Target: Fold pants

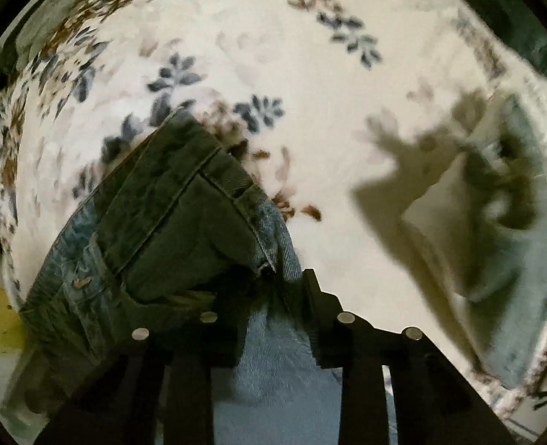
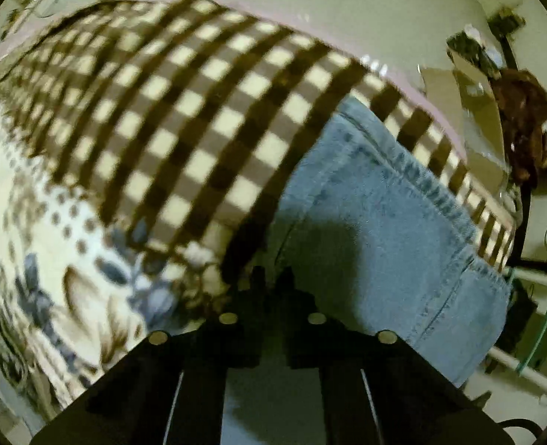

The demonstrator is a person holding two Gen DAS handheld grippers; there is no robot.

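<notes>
- Left wrist view: your left gripper has denim running between its fingers. Jaws look only partly closed, w/ the cloth filling the gap, so I'd call it clamped on the pants.
- The bunch there shows a stitched band and a rivet, prob the waist end. It hangs up and left of the jaws, lifted off the floral blanket.
- Right wrist view: your right gripper has its tips drawn nearly together at the denim edge. Looks like a pinch on the fabric, but shadow hides the contact, so can't tell for sure.
- From those jaws the pants spread up and to the right. The hemmed, double-stitched edge lies over the checked blanket, near the bed's far edge.
- Key relation, as I judge it: the pants' long axis runs betw your two hands, one end each. Neither hand is nearer; both are at the cloth.
- Next move prob turns on bringing one end over onto the other along that axis. Keep the cloth taut so the edges line up.
- Both views are motion-blurred, so fine detail is unsure.
</notes>
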